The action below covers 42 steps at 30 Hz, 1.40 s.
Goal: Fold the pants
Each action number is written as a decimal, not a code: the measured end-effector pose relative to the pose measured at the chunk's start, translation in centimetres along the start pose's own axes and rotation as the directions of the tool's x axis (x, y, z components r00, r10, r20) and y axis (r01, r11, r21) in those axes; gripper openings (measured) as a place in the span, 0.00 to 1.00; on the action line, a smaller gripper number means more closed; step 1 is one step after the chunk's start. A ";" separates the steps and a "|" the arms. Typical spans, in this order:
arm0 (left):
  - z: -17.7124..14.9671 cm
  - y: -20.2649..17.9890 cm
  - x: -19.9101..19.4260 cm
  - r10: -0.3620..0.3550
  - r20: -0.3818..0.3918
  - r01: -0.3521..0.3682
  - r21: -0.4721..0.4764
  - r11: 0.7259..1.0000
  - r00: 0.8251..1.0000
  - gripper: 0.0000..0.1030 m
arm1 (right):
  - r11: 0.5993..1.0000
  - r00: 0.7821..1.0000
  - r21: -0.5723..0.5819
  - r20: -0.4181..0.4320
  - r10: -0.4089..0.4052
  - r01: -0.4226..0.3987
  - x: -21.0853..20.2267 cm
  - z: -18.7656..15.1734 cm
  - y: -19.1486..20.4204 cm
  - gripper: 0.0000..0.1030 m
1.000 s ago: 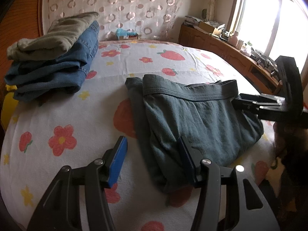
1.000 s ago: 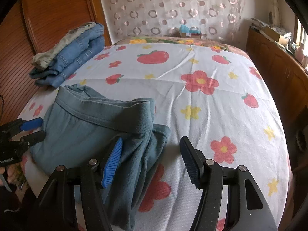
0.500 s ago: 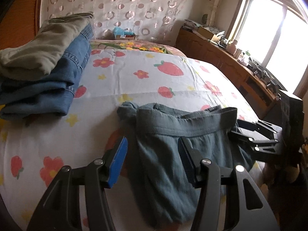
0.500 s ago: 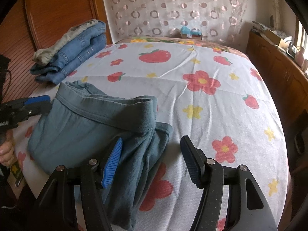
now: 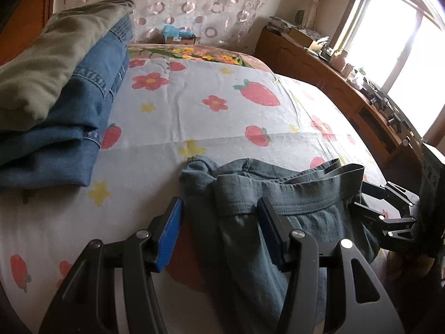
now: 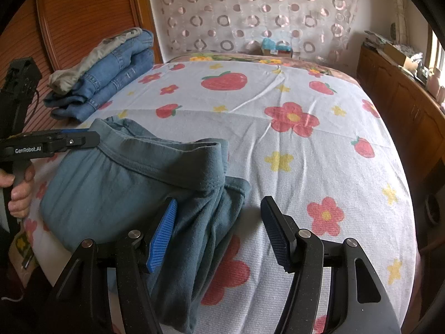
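Note:
Grey-green pants (image 5: 292, 194) lie folded on the flowered bed sheet (image 5: 222, 122) near its front edge, waistband toward the headboard. My left gripper (image 5: 219, 222) hangs open over the waistband's left end, and cloth runs between its blue pads untouched. The right wrist view shows the left gripper (image 6: 69, 140) beside that same corner of the pants (image 6: 116, 189), held by a hand (image 6: 19, 194). My right gripper (image 6: 219, 217) stands open over the bunched right edge of the pants. In the left wrist view the right gripper (image 5: 389, 211) sits by the waistband's right end.
A stack of folded blue jeans (image 5: 69, 128) with an olive garment (image 5: 50, 55) on top lies at the back left of the bed. A wooden cabinet (image 6: 403, 105) with clutter runs along the right side. A small box (image 5: 178, 34) stands by the headboard.
My left gripper has moved forward along the pants, from their lower part up to the waistband's left end. The right gripper has stayed where it was.

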<state>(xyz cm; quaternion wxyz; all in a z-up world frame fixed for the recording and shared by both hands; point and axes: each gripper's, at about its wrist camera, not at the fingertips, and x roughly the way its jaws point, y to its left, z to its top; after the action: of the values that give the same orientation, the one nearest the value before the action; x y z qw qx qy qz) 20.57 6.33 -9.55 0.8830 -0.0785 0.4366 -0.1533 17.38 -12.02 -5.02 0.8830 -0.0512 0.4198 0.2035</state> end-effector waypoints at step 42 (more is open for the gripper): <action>0.5 -5.1 -11.5 -0.113 0.301 0.071 0.149 0.986 0.947 0.14 | 0.999 0.979 -0.025 0.197 0.052 -0.048 -7.4 2.8 2.4 0.06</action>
<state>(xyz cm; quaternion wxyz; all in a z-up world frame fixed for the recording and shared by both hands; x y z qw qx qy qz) 13.31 5.49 0.73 0.9354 -0.0612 0.2778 -0.2099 14.25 -11.42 2.55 0.9144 -0.0293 0.3292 0.2338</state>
